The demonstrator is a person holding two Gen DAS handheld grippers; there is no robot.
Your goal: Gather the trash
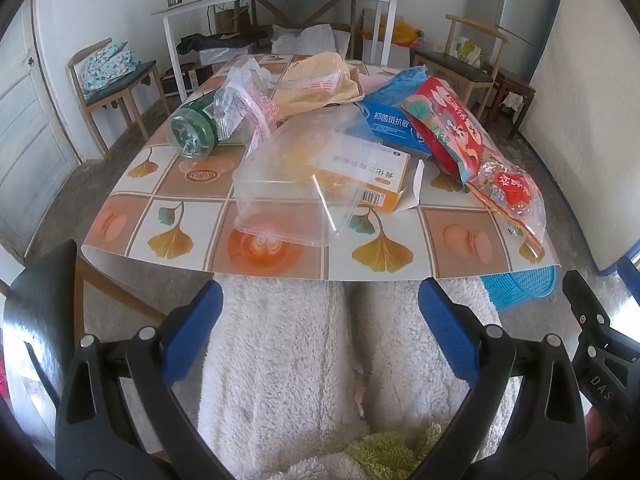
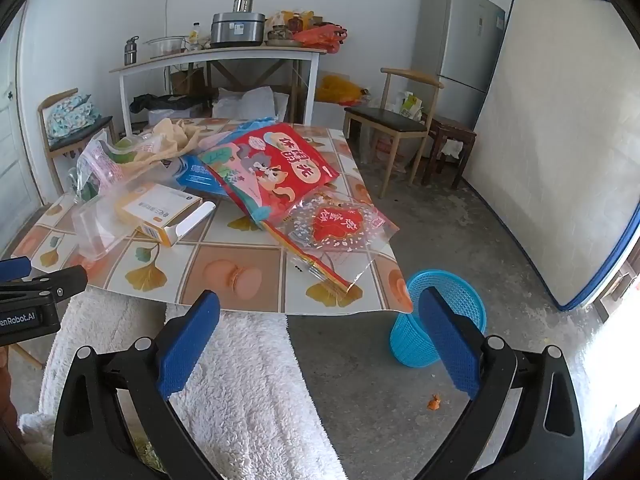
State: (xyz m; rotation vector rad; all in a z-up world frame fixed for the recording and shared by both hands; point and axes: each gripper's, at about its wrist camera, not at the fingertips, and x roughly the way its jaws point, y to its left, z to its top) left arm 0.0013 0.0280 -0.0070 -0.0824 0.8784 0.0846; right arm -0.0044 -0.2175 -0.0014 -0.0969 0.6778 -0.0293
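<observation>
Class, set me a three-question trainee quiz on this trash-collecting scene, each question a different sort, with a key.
1. True or false: the blue basket stands on the table.
2. Which lies nearest the table's front edge? A) clear plastic container B) green bottle C) blue packet
3. Fill in: both the left gripper and right gripper are ____.

Key: 1 false, it is on the floor; 2 A; 3 open.

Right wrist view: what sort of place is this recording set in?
Likely a lived-in home dining or kitchen room: a silver fridge in the corner, a white side table carrying a steel cooker pot, and wooden chairs around a tile-patterned table.
</observation>
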